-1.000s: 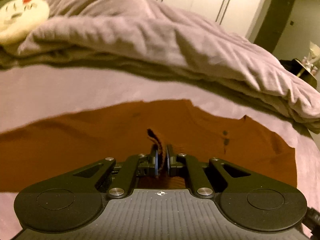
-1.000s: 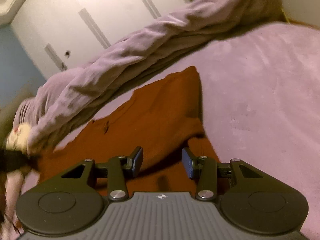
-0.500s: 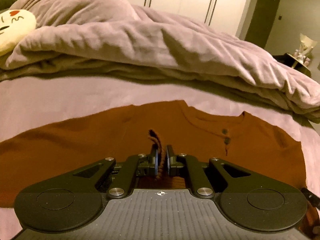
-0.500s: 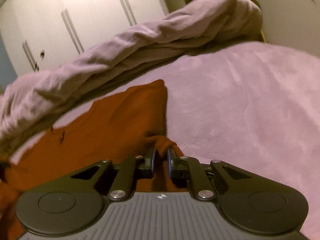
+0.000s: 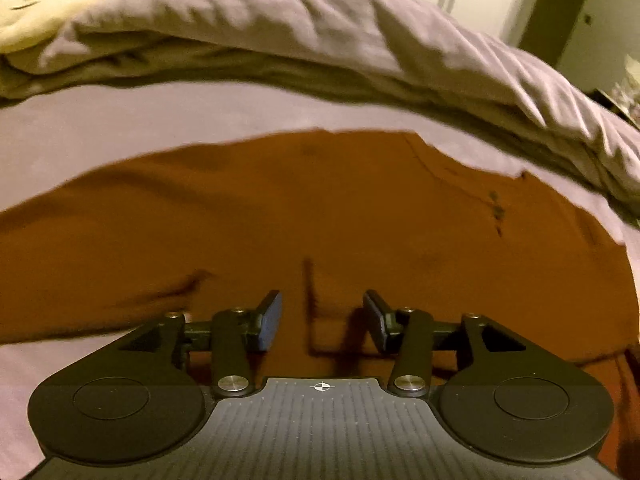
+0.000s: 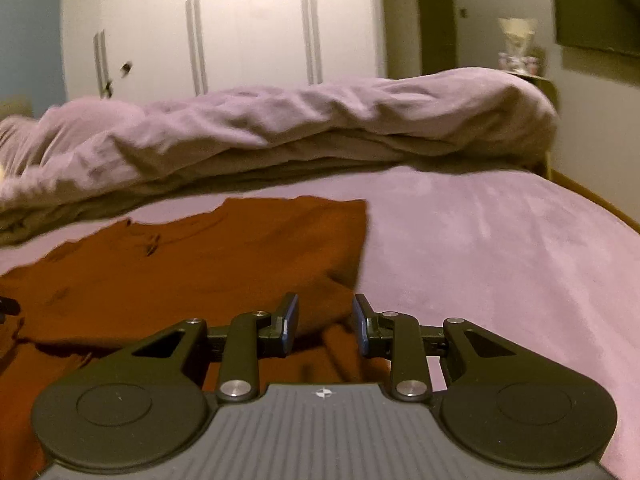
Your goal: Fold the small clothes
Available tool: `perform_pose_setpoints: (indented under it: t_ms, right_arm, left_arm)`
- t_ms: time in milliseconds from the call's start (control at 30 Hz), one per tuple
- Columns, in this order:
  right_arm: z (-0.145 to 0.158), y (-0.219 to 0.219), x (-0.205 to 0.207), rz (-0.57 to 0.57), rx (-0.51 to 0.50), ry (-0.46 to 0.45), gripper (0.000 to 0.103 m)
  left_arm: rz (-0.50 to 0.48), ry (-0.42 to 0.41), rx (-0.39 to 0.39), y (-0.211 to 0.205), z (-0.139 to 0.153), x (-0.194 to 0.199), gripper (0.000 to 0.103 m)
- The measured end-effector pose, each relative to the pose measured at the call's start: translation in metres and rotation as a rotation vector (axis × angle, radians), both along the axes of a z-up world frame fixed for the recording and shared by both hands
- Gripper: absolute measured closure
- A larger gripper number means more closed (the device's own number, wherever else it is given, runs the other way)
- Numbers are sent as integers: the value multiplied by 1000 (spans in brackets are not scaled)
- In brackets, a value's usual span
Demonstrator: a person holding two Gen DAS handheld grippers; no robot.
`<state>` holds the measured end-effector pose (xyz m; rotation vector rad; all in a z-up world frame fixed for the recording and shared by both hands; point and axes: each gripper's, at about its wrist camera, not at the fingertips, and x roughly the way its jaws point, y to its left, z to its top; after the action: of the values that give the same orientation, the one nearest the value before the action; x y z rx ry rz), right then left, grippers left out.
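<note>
A rust-orange buttoned shirt (image 5: 280, 220) lies spread on the lilac bed sheet (image 5: 160, 120), its button placket at the right. My left gripper (image 5: 322, 320) is open just above the shirt's near part, holding nothing. In the right wrist view the same shirt (image 6: 180, 272) lies left of centre, its right edge folded over. My right gripper (image 6: 325, 326) is open over the shirt's near right corner, holding nothing.
A crumpled lilac duvet (image 5: 320, 40) is heaped along the far side of the bed, also in the right wrist view (image 6: 280, 128). A cream plush toy (image 5: 44, 0) lies at the far left. White wardrobe doors (image 6: 240, 28) stand behind. A nightstand (image 6: 532, 80) stands at the far right.
Both grippers were shut on folds of the shirt half a second ago. Both have opened and let the cloth drop flat onto the shirt.
</note>
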<state>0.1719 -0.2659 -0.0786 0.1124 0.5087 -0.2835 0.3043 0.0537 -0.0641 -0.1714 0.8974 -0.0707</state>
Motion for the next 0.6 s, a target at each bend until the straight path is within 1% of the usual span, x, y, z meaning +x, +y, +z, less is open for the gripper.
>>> perform_pose_setpoints:
  t_ms: [67,100,167,233,267,333,400,500,567,600]
  right_arm:
    - [-2,9,14,44,-31,20,76]
    - [-5,15,22,63,-60,41,76]
    - [-13,22,36,87,-119,96,80]
    - [-26,26,50,93,-156,174,81]
    - [-30,26,53,96,-159,183,82]
    - [-33,29,57,95,-193,189,84]
    - [-33,31,63,85,-217,196,84]
    - [-37,31,69,82,-252,210,84]
    - [-39,35,71,84,-283,216,84]
    - [-40,37,71,86,-295,217,84]
  left_arm:
    - [-26,29,-1,-10,-6,6,53]
    - [-32,43,3,-15,-9,11,57]
    - [-11,41,43,-22,-12,15,62]
    - [-8,27,85,-27,-13,21,86]
    - [-7,22,100,-29,-13,23,89]
    - [-1,4,117,-30,-14,29,92]
    - [12,-10,137,-31,-14,32,93]
    - [18,-15,157,-31,-17,35,93]
    - [15,-20,185,-32,-20,37,93]
    - [13,-20,204,-32,-21,37,90]
